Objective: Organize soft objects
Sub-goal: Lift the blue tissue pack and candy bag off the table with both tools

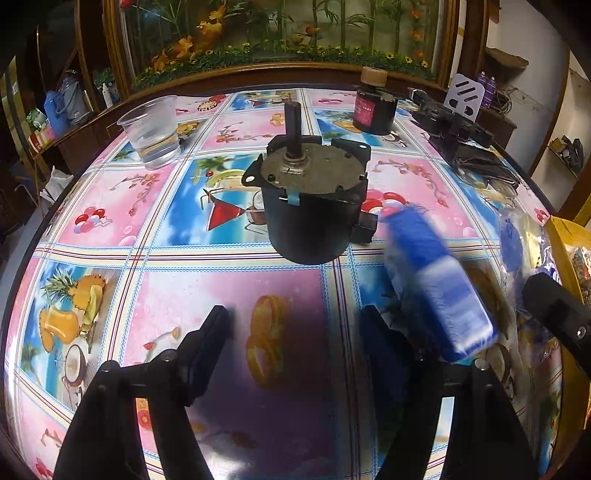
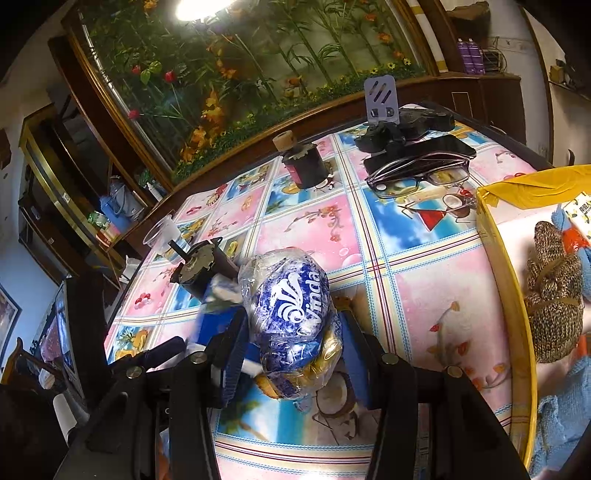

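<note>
Closest in, the right claw (image 2: 291, 354) is gripping a clear plastic bag of blue Vinda tissue packs (image 2: 291, 314), its blue pads pressing on both sides of the bag just above the bench (image 2: 424, 280). At its left, the left claw (image 1: 295, 325) is standing about half open with nothing between its fingers, only the patterned cloth showing below. Just to the right of its right finger (image 1: 380, 343), a single blue tissue pack (image 1: 439, 284) is showing as a blur; whether it is touching the bench I cannot tell. On the near right edge, a yellow box (image 2: 517, 295) is sitting open, holding a brown knitted toy (image 2: 554, 295) and some light blue cloth (image 2: 565, 413). Farther in, at the middle of the bench, a black motor (image 1: 314, 206) is standing upright with its shaft pointing up. Beyond it to the left, a clear plastic cup (image 1: 153, 129) with a little water is standing near the far edge. To the far right, a dark jar (image 1: 373, 107) with a tan lid is standing, and near it a pair of glasses (image 2: 417, 173) is lying against a black phone (image 2: 436, 147). Behind the bench, a framed picture of bamboo and flowers (image 1: 280, 33) is spanning the wall.
</note>
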`<action>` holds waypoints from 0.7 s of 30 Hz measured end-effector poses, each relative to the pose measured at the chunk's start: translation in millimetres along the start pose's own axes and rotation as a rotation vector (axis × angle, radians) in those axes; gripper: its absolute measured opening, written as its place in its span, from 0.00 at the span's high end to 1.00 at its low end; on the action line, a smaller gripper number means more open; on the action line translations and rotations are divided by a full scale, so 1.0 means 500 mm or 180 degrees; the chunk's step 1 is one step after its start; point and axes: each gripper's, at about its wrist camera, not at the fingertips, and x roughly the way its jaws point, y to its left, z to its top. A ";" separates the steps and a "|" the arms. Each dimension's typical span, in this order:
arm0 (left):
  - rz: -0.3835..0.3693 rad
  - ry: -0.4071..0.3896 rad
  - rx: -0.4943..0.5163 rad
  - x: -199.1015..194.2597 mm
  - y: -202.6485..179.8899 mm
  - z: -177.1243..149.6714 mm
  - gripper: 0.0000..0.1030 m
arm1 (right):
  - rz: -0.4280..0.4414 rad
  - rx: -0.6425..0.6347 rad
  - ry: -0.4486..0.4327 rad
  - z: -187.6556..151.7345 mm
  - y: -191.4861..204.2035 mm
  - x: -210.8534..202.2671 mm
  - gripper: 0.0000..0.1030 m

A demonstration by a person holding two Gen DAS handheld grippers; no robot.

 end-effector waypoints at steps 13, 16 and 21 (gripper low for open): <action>-0.0557 -0.0261 -0.0013 -0.088 -0.016 0.005 0.27 | -0.0098 0.0314 -0.0190 0.015 -0.047 -0.019 0.49; -0.0722 -0.0433 0.0026 -0.119 -0.033 0.001 0.25 | -0.0160 0.0366 -0.0353 0.021 -0.053 -0.038 0.49; -0.0719 -0.0439 0.0333 -0.119 -0.097 -0.010 0.19 | -0.0216 0.0560 -0.0540 0.028 -0.077 -0.065 0.49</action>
